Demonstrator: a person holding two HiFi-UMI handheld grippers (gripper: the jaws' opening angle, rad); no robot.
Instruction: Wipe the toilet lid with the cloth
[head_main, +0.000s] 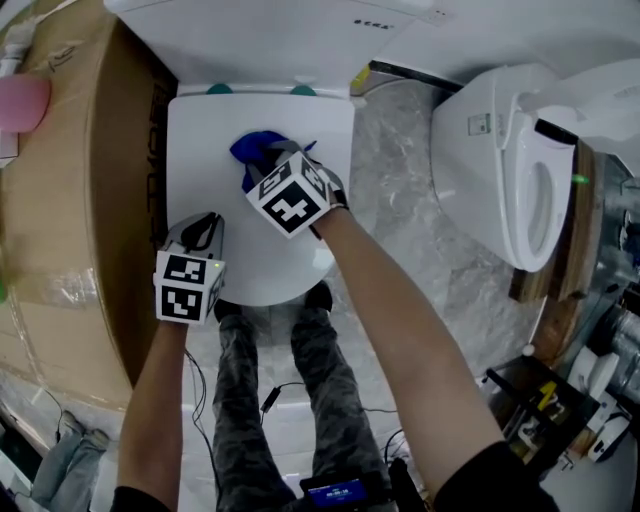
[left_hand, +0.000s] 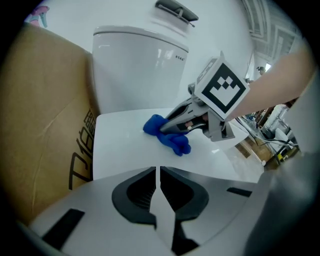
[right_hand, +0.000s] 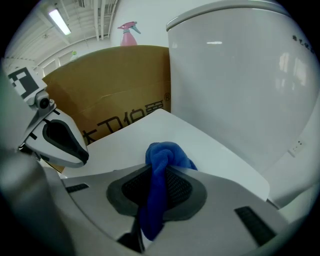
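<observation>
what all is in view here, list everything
toilet lid: one, white, shut, centre
cloth: one, blue, on the lid's far part
toilet tank: one, white, behind the lid
cardboard box: one, brown, left of the toilet
spray bottle: one, pink, by the box's far end
second toilet: one, white, on the right
floor: grey, marbled, around both toilets
clutter: dark, lower right, too small to tell
legs: two, camouflage trousers, before the toilet
left gripper: one, grey-white, shut, empty, over the lid's near left
right gripper: one, grey-white, shut on the cloth
</observation>
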